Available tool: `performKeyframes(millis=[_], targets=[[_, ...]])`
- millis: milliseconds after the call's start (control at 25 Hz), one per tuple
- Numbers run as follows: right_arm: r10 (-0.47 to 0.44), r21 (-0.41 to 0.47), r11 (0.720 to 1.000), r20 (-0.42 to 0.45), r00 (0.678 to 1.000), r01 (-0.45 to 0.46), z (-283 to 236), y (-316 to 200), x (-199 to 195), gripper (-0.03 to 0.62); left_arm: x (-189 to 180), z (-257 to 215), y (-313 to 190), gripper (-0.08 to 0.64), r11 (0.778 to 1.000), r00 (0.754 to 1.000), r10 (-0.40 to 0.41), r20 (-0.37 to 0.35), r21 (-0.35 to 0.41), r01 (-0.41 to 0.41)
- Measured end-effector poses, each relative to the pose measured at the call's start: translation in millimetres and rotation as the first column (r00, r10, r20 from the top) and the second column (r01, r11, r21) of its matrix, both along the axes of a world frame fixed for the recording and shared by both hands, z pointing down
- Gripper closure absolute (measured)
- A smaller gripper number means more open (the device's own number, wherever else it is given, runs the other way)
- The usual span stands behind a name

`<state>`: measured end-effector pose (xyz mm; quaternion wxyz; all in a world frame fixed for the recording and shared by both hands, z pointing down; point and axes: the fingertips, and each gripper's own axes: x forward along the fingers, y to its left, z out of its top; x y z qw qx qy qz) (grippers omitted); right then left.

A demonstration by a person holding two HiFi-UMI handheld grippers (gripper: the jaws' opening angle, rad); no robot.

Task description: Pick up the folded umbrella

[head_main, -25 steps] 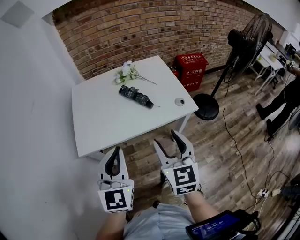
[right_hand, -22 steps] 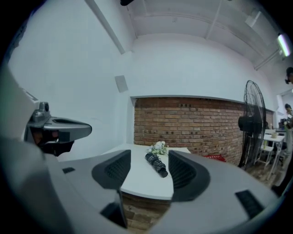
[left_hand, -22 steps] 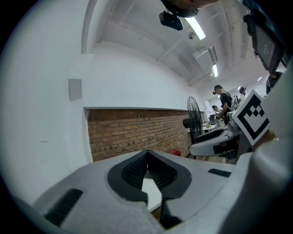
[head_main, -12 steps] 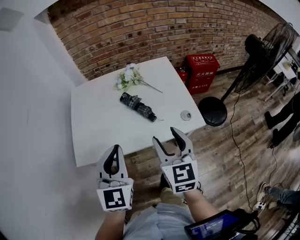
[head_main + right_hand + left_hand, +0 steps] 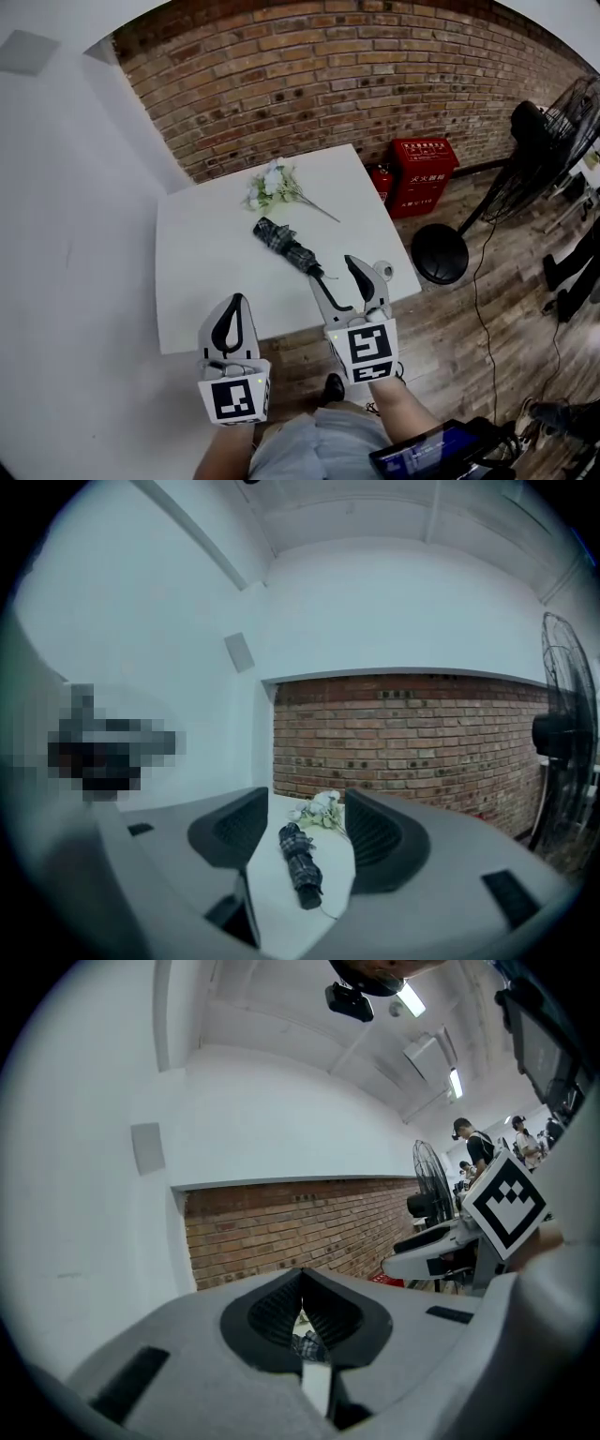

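The folded umbrella point(image 5: 287, 246), dark with a plaid pattern, lies slantwise on the white table point(image 5: 197, 281). Both grippers hover at the table's near edge, short of the umbrella. My left gripper point(image 5: 232, 305) has its fingers together and holds nothing. To its right my right gripper point(image 5: 339, 279) stands open and empty, a little nearer the umbrella's handle end. In the right gripper view the umbrella point(image 5: 302, 860) lies ahead between the spread jaws of the right gripper point(image 5: 307, 806). The left gripper view shows the left gripper point(image 5: 302, 1277) with tips meeting and a sliver of umbrella point(image 5: 307, 1344) behind.
A bunch of white flowers point(image 5: 274, 185) lies beyond the umbrella, near the brick wall point(image 5: 356, 75). A round cable grommet point(image 5: 382, 270) is set in the table's right corner. A red fire-equipment box point(image 5: 424, 169) and a standing fan point(image 5: 539, 141) stand on the wooden floor, right.
Both grippers have moved forward to the table's near edge, and the umbrella now sits closer to them. The jaws stand as before: left together, right spread.
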<state>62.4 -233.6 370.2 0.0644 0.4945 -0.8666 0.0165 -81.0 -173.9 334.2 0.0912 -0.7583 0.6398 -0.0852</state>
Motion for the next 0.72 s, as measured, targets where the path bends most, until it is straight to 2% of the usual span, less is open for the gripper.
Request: performKeyframes(millis=[160, 440, 640, 720], targets=[[-0.041, 0.028, 0.999, -0.011, 0.999, 0.041, -11, -17, -7, 0.333, -3, -15, -11, 0.552, 0.999, 0.999, -0.035, 0.011, 0.042, 0.035], [-0.097, 0.094, 0.991, -0.025, 0.995, 0.099, -37, -39, -21, 0.331, -11, -25, -18, 0.552, 0.993, 0.994, -0.1, -0.039, 0.051, 0.102], [-0.119, 0.108, 0.987, -0.034, 0.992, 0.122, -46, -48, -32, 0.33, -25, -30, -22, 0.552, 0.989, 0.992, -0.122, -0.011, 0.083, 0.122], [-0.125, 0.104, 0.986, -0.035, 0.992, 0.128, -48, -51, -35, 0.328, -29, -30, -25, 0.552, 0.988, 0.991, -0.13, -0.022, 0.076, 0.131]])
